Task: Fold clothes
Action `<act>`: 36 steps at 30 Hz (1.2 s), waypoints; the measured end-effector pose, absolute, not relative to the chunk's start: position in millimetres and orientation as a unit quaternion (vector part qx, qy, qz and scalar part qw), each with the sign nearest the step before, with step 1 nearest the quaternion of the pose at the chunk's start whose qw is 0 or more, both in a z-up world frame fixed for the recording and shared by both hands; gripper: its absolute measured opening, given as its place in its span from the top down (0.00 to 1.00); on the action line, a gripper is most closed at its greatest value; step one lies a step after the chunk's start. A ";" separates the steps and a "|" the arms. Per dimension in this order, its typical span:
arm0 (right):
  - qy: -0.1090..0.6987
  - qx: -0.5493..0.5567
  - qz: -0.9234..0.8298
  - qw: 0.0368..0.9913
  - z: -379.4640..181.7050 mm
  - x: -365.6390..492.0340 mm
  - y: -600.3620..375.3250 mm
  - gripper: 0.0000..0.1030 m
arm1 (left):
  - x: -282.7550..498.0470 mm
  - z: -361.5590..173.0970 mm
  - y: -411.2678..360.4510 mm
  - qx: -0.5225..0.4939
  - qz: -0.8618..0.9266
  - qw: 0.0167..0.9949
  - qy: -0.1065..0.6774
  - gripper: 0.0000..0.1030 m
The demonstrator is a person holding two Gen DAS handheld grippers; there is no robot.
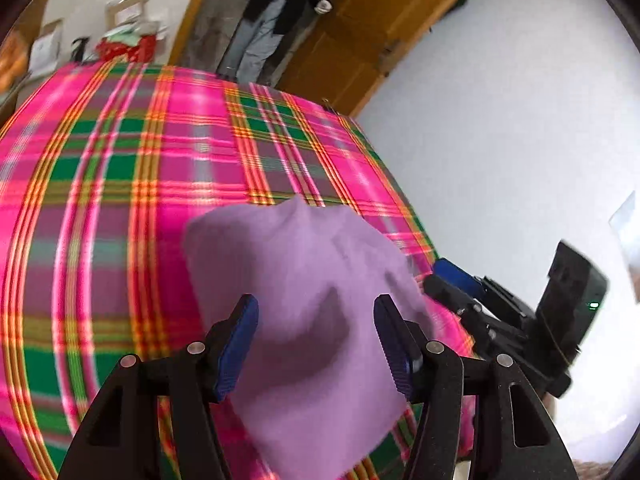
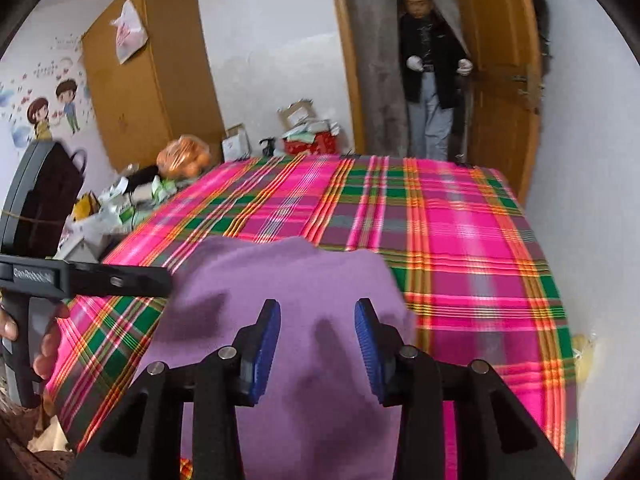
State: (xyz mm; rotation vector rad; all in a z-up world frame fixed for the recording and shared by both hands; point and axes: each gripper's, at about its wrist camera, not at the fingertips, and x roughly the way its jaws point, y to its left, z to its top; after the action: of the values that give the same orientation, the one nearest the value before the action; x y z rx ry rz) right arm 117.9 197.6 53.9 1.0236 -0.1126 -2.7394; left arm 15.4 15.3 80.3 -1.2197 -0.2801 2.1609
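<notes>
Both grippers gaping over purple garment point(image 2: 280, 300), plaid bedspread point(image 2: 460, 240) beyond

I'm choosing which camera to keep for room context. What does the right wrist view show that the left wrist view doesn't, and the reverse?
Right wrist only: the wooden wardrobe, cartoon wall stickers, the bag of oranges, and the left tongs from the side.
Left wrist only: the right tongs at the purple cloth's edge.
Both: the purple cloth, the plaid bedspread, the person in the doorway, and each camera's own open tongs.
</notes>
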 end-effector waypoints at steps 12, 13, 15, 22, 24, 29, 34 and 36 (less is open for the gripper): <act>-0.022 0.402 -0.908 0.110 8.0 100.9 194.0 0.64 | 0.5 31.9 13.3 -0.476 0.831 0.282 -0.064 0.35; -0.018 0.400 -0.910 0.110 10.5 105.7 194.1 0.64 | -0.5 32.9 14.8 -0.480 0.830 0.279 -0.062 0.35; -0.009 0.389 -0.915 0.106 18.0 121.3 194.9 0.65 | 1.1 36.8 15.3 -0.486 0.829 0.269 -0.061 0.35; -0.046 0.403 -0.908 0.104 -3.8 154.0 209.8 0.67 | 41.5 38.7 -7.3 -0.482 0.831 0.270 -0.063 0.34; -0.054 0.397 -0.911 0.100 -5.2 155.6 212.6 0.68 | 43.8 32.5 -13.4 -0.485 0.829 0.269 -0.076 0.30; -0.022 0.407 -0.908 0.096 0.9 154.0 206.2 0.68 | 41.3 28.1 -18.7 -0.494 0.821 0.270 -0.091 0.26; -0.047 0.384 -0.918 0.087 18.2 153.8 231.0 0.63 | 37.6 31.5 -35.6 -0.519 0.796 0.286 -0.125 0.26; -0.077 0.397 -0.911 0.079 14.4 148.7 248.5 0.46 | 34.1 28.2 -41.6 -0.529 0.782 0.294 -0.147 0.26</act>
State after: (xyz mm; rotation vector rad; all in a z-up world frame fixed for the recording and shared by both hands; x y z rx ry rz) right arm 148.7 248.5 14.4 1.1875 -0.2294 -2.7275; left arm 34.1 -41.6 28.2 -1.4091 -0.3922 2.0836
